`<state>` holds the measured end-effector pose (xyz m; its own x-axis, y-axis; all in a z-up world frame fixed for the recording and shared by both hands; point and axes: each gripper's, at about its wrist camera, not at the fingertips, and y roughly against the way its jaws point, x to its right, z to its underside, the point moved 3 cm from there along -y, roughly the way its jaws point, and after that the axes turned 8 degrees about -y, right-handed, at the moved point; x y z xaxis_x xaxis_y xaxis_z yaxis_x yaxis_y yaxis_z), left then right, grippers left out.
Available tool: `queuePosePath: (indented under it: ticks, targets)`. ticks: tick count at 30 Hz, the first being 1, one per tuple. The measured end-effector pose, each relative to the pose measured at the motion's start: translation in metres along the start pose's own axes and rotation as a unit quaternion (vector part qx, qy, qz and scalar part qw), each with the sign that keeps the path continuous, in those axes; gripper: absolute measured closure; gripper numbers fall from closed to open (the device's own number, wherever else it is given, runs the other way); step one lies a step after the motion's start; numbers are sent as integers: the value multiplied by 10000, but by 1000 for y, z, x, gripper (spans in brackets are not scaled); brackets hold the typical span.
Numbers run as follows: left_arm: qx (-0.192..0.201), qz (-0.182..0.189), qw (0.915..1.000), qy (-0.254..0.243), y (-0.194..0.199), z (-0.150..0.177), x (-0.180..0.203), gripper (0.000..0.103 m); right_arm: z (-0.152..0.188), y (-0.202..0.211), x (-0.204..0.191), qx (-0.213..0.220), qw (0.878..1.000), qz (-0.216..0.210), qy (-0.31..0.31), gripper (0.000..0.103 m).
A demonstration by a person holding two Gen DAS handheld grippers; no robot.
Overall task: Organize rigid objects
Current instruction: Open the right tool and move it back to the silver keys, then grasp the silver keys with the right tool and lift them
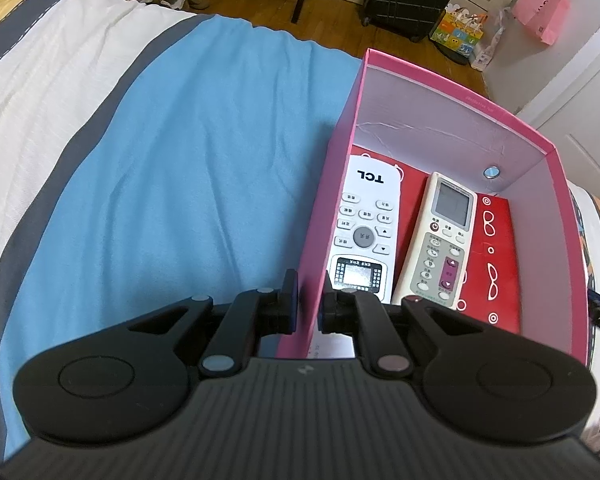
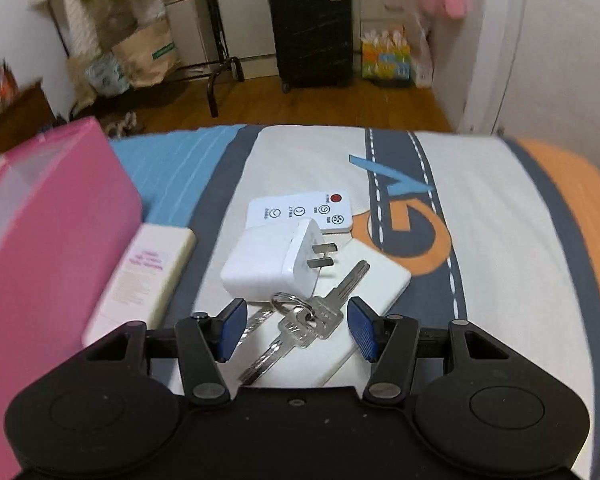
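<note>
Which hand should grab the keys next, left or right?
Right. The right gripper is open with the keys lying between its fingers on the bed. The left gripper is shut on the pink box wall, steadying it, and no keys show in its view.

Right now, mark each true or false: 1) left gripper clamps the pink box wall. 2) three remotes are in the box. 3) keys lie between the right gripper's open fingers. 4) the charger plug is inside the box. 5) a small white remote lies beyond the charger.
1) True: the left gripper is shut on the pink box wall.
2) False: two remotes lie inside, the TCL remote and the beige remote.
3) True: the keys lie between the right gripper's open fingers, untouched.
4) False: the white charger sits on the bed outside the box.
5) True: the small white remote lies just past it.
</note>
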<state>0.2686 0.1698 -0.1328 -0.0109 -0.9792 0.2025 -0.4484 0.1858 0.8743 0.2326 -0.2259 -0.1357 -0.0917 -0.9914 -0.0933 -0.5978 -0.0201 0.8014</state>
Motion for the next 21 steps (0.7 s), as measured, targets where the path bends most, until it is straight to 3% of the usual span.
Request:
queuePosePath:
  ticks: [4, 5, 9, 15, 21]
  targets:
    - [1, -4, 10000, 12, 0, 0, -1, 93, 1, 7, -2, 99, 9998, 134, 138, 72]
    - [3, -14, 10000, 0, 0, 0, -1, 93, 0, 10, 1, 114, 9999, 86, -5, 73]
    - [5, -45, 10000, -27, 0, 1, 0, 93, -1, 27, 7, 353, 9989, 34, -303, 73]
    - [3, -52, 10000, -25, 0, 1, 0, 93, 0, 48, 18, 474, 9941, -365, -910, 74]
    - [4, -50, 10000, -25, 0, 1, 0, 93, -4, 67, 19, 719, 9898, -590, -1080, 74]
